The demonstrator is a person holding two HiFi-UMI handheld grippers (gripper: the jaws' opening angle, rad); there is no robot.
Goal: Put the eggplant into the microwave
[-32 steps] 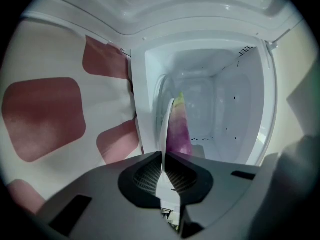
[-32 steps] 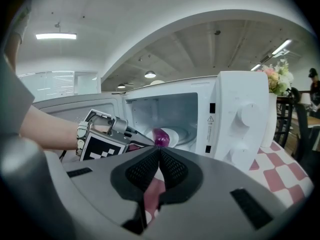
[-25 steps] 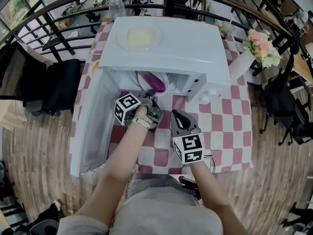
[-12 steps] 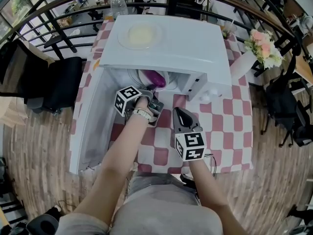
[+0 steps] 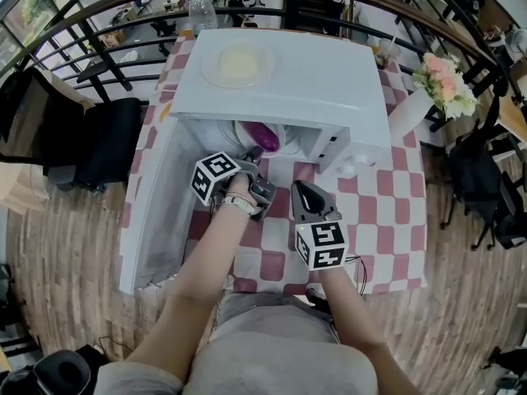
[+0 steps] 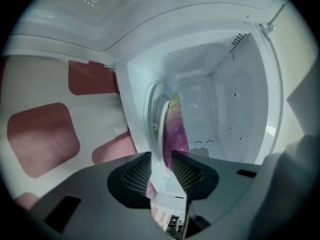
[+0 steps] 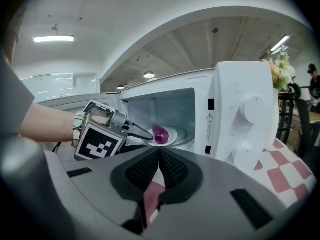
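A purple eggplant [image 5: 265, 138] lies on a white plate [image 5: 245, 135] inside the open white microwave [image 5: 288, 81]. My left gripper [image 5: 254, 163] reaches into the opening. In the left gripper view the plate's rim [image 6: 161, 129] stands between the pads of the left gripper [image 6: 161, 171], with the eggplant [image 6: 176, 129] just beyond. Its jaws are opening and the pads have come off the rim. My right gripper [image 5: 298, 189] hovers over the tablecloth in front of the microwave, shut and empty. The right gripper view shows the right gripper [image 7: 160, 156], the eggplant [image 7: 160, 134] and the left gripper [image 7: 146, 133].
The microwave door [image 5: 156, 212] hangs open at the left. A second plate [image 5: 237, 62] rests on the microwave's top. A vase of flowers [image 5: 440, 81] stands at the right of the red-checked table [image 5: 387, 212], and a bottle [image 5: 200, 8] behind. Chairs and railings surround the table.
The plate with the eggplant sits slightly deeper in the microwave than a second ago. Both hands have hardly moved.
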